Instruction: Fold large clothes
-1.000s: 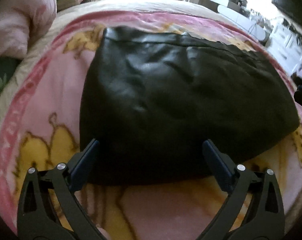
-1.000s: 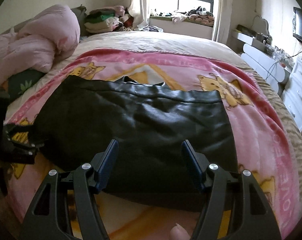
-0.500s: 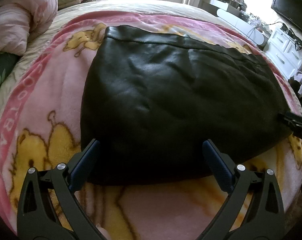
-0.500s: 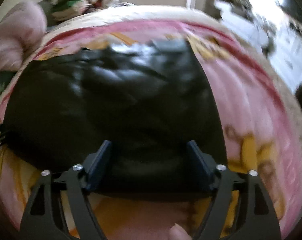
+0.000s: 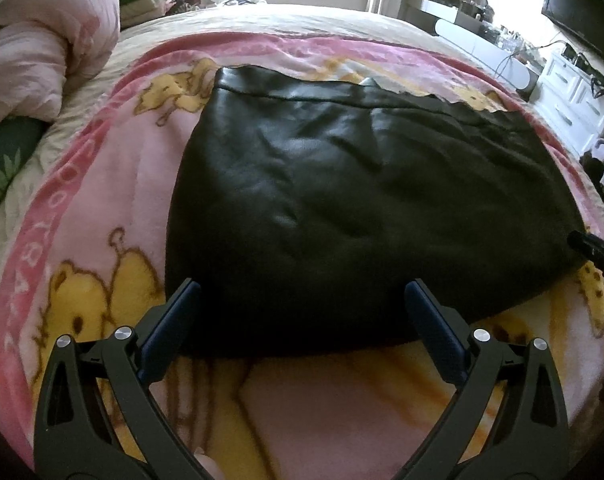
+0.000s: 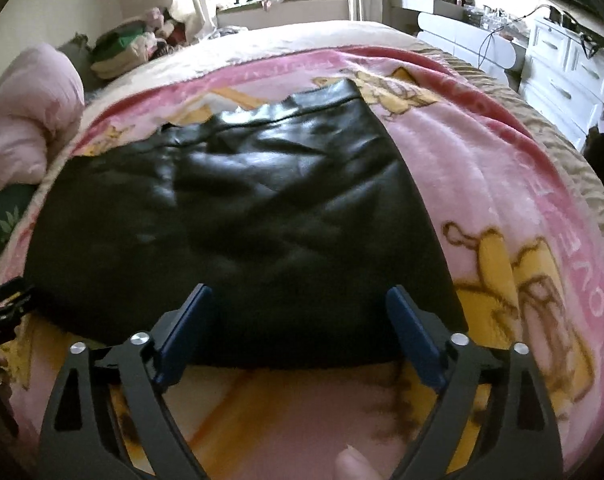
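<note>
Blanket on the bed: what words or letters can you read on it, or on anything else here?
"OTRA": on the pink border of the blanket, left wrist view; part of longer lettering, the rest too blurred to read.
"OVE": on the same border, right wrist view; the letters around it are unclear.
Lettering along the far border: too blurred to read.
Black garment: no writing visible.

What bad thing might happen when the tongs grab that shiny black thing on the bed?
The black leather-look garment looks slick, so its near edge might slip from the open left tongs or the opening right tongs. The tongs might also pinch the fluffy pink blanket underneath and drag it along.
</note>
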The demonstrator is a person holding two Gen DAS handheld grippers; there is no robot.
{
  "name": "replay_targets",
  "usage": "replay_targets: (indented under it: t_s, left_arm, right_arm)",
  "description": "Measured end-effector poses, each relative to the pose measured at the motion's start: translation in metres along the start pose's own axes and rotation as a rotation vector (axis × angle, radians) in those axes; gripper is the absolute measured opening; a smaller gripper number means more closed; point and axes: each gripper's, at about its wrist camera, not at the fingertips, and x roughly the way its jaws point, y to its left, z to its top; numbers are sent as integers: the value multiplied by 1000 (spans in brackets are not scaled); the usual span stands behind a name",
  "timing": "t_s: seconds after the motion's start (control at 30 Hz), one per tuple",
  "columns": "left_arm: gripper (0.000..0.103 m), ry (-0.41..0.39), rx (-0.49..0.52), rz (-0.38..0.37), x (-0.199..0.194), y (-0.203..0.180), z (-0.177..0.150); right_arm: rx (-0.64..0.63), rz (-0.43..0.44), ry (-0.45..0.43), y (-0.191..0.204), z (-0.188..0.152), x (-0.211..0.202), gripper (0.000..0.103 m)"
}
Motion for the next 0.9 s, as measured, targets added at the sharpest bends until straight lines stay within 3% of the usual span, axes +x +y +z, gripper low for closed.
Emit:
replay_targets:
  t_s: [0.2,0.57,0.9]
  left_arm:
    - [95,-9,-10,-26,-11,-5,-1]
    - [95,-33,-6,-70,-34,-21,-8]
    - [95,-55,-5,-63,-49,-19,-15]
  right_arm:
    - [29,20,-51,-2,-6,-25,97]
    - [60,41,-95,-9,-17,-55,98]
    - [45,56,-108,0,-25,-68,98]
